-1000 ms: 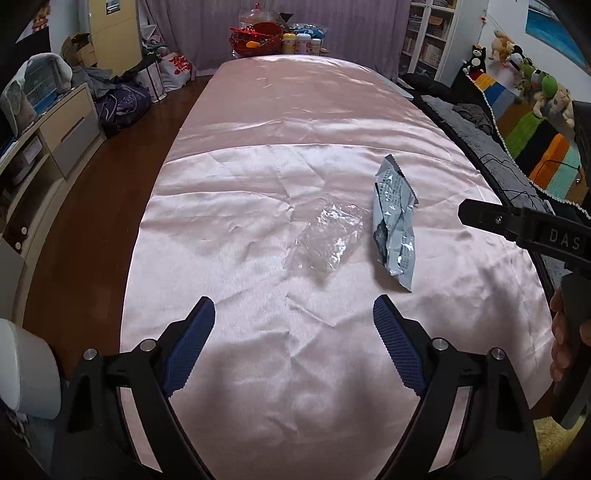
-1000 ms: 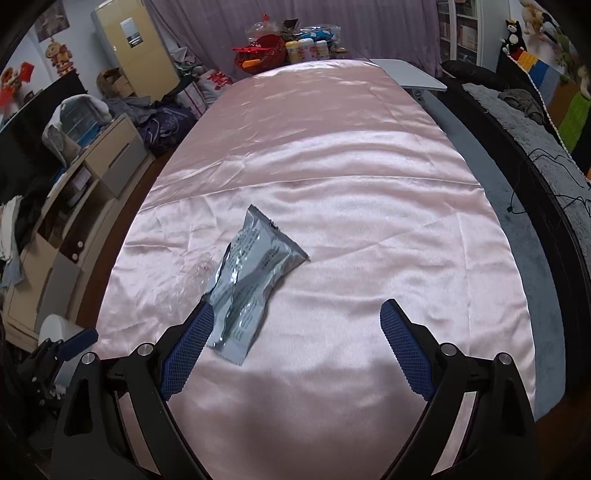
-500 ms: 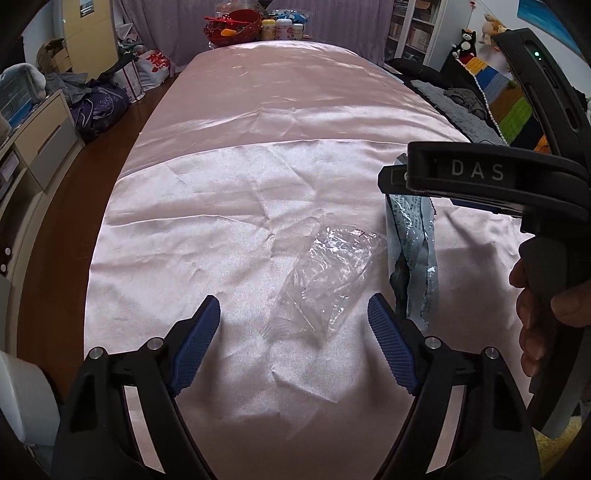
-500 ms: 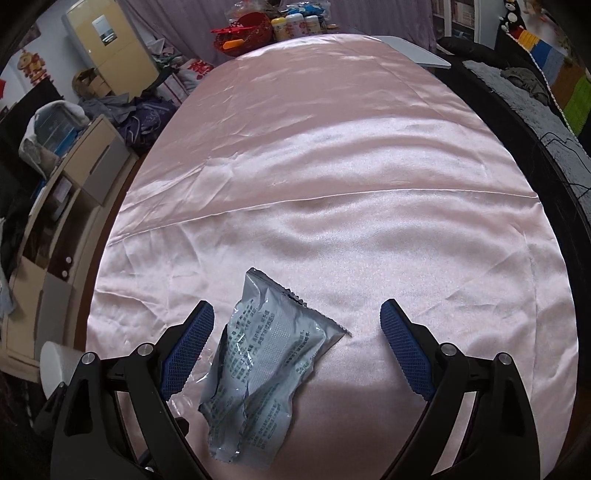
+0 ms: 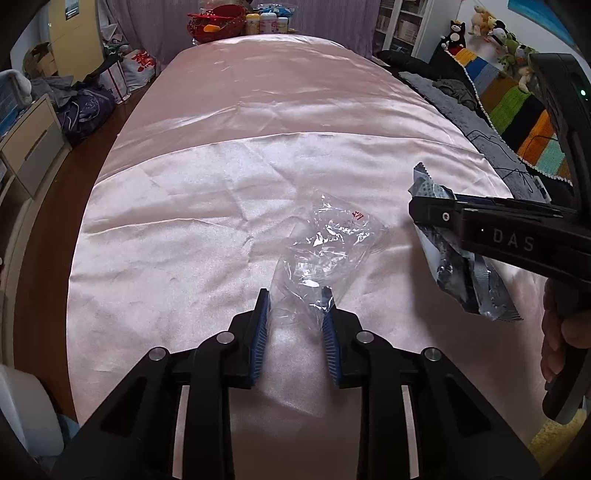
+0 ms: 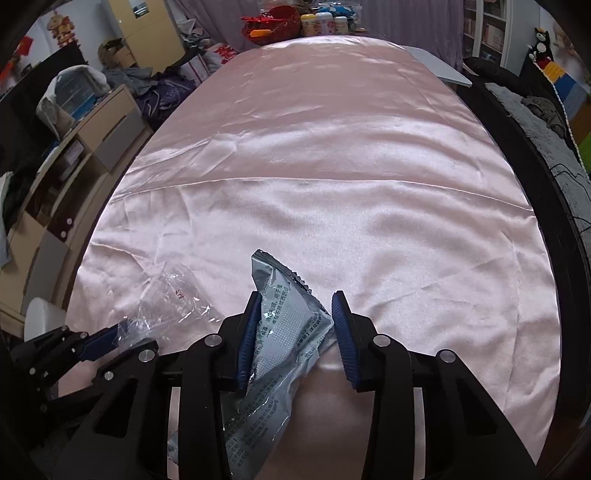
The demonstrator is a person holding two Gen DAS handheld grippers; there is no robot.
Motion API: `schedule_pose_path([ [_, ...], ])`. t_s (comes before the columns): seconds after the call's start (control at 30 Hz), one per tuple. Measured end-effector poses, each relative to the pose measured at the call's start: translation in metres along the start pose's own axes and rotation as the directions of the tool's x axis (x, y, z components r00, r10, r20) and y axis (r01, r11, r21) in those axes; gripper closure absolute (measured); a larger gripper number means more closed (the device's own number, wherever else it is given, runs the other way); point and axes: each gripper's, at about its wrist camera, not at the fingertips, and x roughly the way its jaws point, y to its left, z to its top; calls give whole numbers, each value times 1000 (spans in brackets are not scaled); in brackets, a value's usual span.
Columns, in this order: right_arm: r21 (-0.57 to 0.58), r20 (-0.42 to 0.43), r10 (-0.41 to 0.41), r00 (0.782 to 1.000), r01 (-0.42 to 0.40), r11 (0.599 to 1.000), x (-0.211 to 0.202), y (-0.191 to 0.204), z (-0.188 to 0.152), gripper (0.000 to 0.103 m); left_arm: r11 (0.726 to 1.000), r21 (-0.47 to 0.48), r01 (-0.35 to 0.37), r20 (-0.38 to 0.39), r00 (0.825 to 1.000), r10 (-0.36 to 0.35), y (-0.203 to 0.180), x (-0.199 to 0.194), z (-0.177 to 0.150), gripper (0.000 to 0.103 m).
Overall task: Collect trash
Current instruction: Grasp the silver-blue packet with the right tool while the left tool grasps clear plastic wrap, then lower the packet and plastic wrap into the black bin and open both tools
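Left wrist view: our left gripper (image 5: 295,306) has its blue pads drawn in on the near end of the clear plastic bag (image 5: 325,251), the crinkled film pinched between them while the far end of the bag spreads out over the pink satin cloth (image 5: 258,129). A small red mark shows near the bag's far edge. To the right in this view, our right gripper (image 5: 436,216) comes in from the side with the silver foil wrapper (image 5: 469,280) caught in its tips, most of the wrapper hanging below the gripper body and a serrated corner poking up above it (whether its lower end touches the cloth, we cannot tell).

From the right wrist view, the right gripper (image 6: 295,328) is clamped on the silver foil wrapper (image 6: 284,339), which is creased between the pads, printed side toward us, its far corner standing up past the fingertips. The left gripper (image 6: 122,334) sits low at the left with the clear plastic bag (image 6: 173,306) bunched in its tips.

Beyond both, the pink satin cloth (image 6: 351,166) covers a long table. At its far end stand a red basket (image 6: 269,22) and some white jars (image 6: 325,22).
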Motion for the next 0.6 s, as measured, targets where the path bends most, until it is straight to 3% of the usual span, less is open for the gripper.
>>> schedule_pose_path([
  [0.23, 10, 41, 19, 999, -20, 1000, -46, -8, -29, 63, 1000, -24, 1, 31, 1000, 0, -12, -41, -22, 81],
  [0.6, -37, 135, 4, 991, 1, 999, -150, -6, -105, 63, 999, -51, -10, 77, 997, 14, -41, -129, -94, 80],
])
